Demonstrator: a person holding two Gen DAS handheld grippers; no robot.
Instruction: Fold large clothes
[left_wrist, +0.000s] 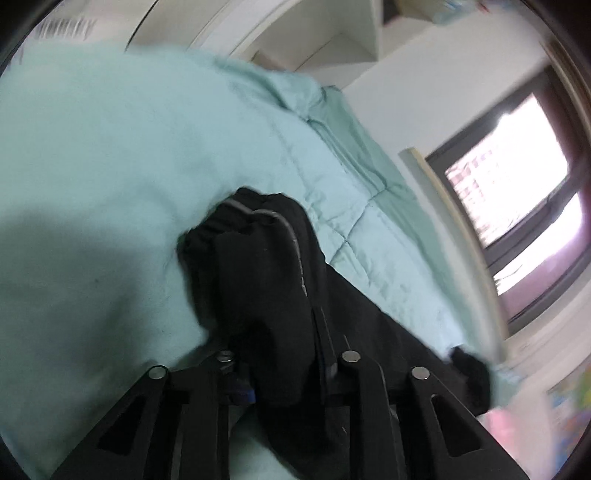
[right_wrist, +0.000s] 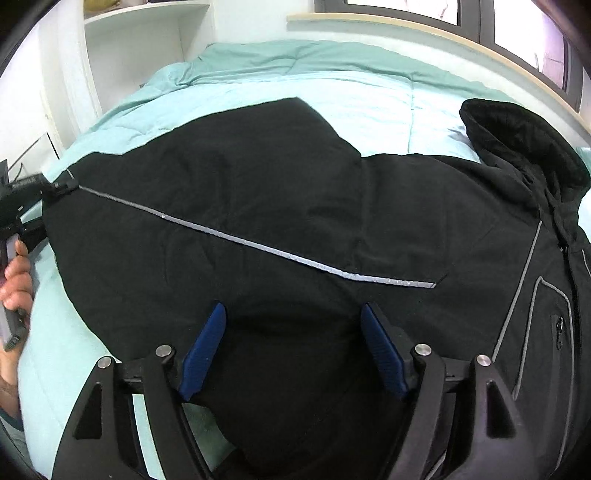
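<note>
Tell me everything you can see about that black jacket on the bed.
The jacket is black, smooth, matte fabric with thin grey reflective piping, a zip pocket and a raised dark collar at the right. It lies spread on a mint quilt, one sleeve stretched left. The left gripper is shut on the bunched sleeve end; the right gripper stands open above the cloth near the hem.

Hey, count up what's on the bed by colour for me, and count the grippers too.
Black jacket: 1
Mint green quilt: 1
Black grippers: 2, the left gripper shut on the jacket, the right gripper open over it
Total: 4
</note>
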